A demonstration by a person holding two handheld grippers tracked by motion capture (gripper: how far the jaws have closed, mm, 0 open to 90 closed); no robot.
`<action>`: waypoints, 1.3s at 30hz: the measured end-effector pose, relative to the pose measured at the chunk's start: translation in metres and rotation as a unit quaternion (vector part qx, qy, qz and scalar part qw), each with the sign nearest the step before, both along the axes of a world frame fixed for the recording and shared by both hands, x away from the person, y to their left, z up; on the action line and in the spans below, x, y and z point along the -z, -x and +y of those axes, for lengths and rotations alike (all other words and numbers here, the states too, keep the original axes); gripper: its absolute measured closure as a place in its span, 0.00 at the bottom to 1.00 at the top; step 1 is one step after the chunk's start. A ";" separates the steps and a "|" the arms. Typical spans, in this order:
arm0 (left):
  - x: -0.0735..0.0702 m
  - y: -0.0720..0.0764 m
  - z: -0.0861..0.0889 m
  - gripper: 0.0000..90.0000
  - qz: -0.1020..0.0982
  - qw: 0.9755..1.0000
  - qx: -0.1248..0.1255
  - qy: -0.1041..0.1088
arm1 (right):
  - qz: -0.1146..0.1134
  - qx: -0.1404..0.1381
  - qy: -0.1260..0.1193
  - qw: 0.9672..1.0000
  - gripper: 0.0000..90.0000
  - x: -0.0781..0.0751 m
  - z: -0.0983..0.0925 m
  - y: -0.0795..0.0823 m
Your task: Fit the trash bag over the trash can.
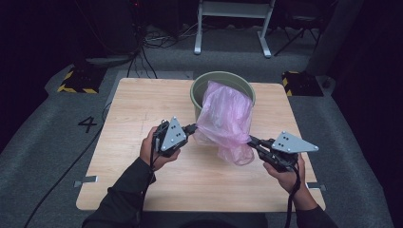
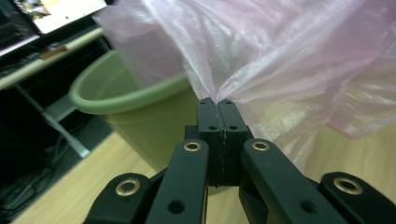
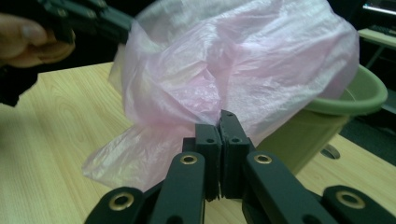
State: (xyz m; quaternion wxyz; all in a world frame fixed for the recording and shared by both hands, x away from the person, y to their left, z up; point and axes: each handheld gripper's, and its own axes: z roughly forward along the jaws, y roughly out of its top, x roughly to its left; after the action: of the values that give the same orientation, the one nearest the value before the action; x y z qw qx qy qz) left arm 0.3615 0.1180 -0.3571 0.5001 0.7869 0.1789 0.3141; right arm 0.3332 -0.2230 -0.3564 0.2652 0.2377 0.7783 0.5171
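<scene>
Pink plastic bag pinched at two edges beside the green bin

The pink plastic bag [image 1: 225, 121], thin, light, limp and likely slippery, is draped partly inside the green bin [image 1: 199, 88] on the counter [image 1: 123, 142]; its rim edges are judged the best hold. Left gripper [image 2: 217, 103] and right gripper [image 3: 218, 120] are each clamped on film, held low and level at opposite sides.

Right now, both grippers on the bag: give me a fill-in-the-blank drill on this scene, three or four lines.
1. The left gripper is shut on the ____ plastic bag.
2. The right gripper is also ____ on the bag.
3. Part of the bag sits in a ____ bin.
4. The bin stands on a ____ table.

Missing words: pink; shut; green; wooden
</scene>
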 end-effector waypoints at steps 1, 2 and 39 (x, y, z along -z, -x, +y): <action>-0.003 0.000 0.002 1.00 -0.005 1.000 -0.003 0.001 | 0.006 0.001 0.001 1.000 0.99 0.001 -0.002 -0.001; -0.005 0.001 0.005 1.00 -0.009 1.000 -0.004 0.007 | 0.010 0.001 0.001 1.000 0.99 0.002 -0.004 -0.002; -0.013 0.003 0.004 0.85 0.010 0.999 0.023 0.029 | -0.020 -0.040 0.078 0.996 0.82 -0.013 0.044 -0.015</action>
State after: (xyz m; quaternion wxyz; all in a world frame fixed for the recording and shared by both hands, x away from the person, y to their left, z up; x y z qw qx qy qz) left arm 0.3580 0.1215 -0.3440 0.5279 0.7791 0.1746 0.2895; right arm 0.3481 -0.1789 -0.3435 0.2777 0.1741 0.8196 0.4699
